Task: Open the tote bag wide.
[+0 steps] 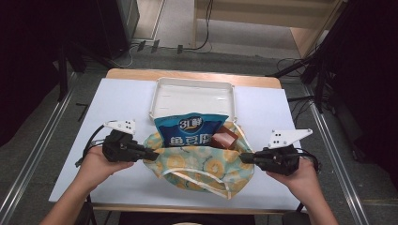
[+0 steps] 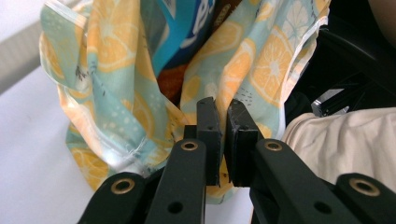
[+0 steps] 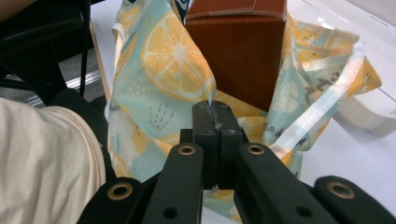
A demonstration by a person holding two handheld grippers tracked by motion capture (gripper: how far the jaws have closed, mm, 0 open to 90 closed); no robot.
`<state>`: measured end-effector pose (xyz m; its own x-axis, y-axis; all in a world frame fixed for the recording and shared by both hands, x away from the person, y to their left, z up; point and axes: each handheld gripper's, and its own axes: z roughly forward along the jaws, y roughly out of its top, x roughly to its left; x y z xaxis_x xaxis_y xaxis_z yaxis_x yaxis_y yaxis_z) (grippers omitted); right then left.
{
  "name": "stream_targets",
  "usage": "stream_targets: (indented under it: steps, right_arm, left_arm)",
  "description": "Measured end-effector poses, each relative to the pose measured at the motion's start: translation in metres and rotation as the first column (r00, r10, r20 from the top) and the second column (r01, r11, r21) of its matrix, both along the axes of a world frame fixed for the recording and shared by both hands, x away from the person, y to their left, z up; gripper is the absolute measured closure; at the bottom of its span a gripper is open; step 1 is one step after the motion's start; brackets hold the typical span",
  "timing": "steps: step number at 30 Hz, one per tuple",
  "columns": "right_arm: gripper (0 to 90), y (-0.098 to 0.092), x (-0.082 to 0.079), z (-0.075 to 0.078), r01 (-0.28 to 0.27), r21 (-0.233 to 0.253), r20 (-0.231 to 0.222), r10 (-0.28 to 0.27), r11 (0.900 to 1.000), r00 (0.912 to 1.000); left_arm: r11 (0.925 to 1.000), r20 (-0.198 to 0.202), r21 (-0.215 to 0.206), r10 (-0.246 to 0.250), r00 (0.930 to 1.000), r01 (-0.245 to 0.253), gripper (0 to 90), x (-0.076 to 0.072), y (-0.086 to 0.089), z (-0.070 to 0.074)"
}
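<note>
Cloth bag (image 1: 202, 164) lies at the tabletop's (image 1: 117, 93) near edge, stretched between both grippers. Left gripper (image 1: 151, 153) pinches its left rim, jaws almost together; right gripper (image 1: 246, 157) is clamped tight on its right rim. Snack packet (image 1: 190, 131) and brown box (image 1: 224, 139) sit inside.

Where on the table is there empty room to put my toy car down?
Bare patches: the white tabletop left of the white tray, and the corner right of it. The front middle is crowded by the lemon bag, pulled between the left tongs and right tongs.
</note>
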<state>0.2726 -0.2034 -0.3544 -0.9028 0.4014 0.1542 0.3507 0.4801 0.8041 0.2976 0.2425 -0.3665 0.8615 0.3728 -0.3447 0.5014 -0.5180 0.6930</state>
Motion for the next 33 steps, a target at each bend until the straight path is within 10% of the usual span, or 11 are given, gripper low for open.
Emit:
stream_targets:
  steps: [33]
  right_arm:
    - [90.0,0.002,0.01,-0.09,0.011,0.002,-0.119,-0.011,1.0,0.9929]
  left_arm:
    - [0.9991,-0.13,-0.041,-0.001,0.9915,-0.004,88.0,-0.002,-0.001,-0.068]
